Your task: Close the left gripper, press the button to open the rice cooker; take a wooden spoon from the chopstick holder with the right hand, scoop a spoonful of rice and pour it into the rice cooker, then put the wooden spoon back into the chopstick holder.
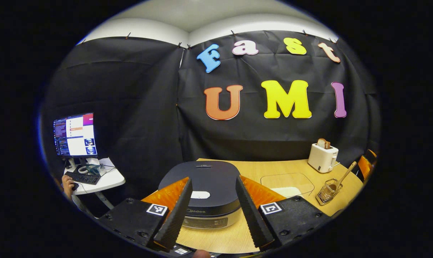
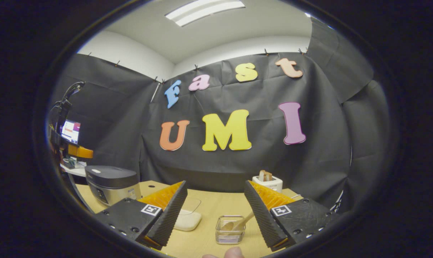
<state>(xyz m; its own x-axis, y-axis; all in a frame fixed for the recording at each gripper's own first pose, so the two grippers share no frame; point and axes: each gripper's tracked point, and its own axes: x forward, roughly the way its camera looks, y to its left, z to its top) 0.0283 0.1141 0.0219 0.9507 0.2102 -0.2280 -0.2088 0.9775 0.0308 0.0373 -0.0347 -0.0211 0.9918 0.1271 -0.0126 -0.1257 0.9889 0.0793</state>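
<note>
Rice cooker [image 1: 205, 195] lid is seen shut, so the wide-open left tool [image 1: 211, 211] is held just before it, ready to be closed for pressing.

Closed dark rice cooker [image 1: 205, 190]; wooden spoon [image 1: 342, 178] leaning in chopstick holder [image 1: 328, 192].

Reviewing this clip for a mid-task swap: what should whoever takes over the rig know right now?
Left gripper: open, hovering before the rice cooker, lid shut, button unpressed.
Right gripper: open, empty, facing the chopstick holder with the wooden spoon inside.
Rice container sits beside the holder.
Done: nothing.
Left: close left, press button, scoop, pour, return spoon.
</note>
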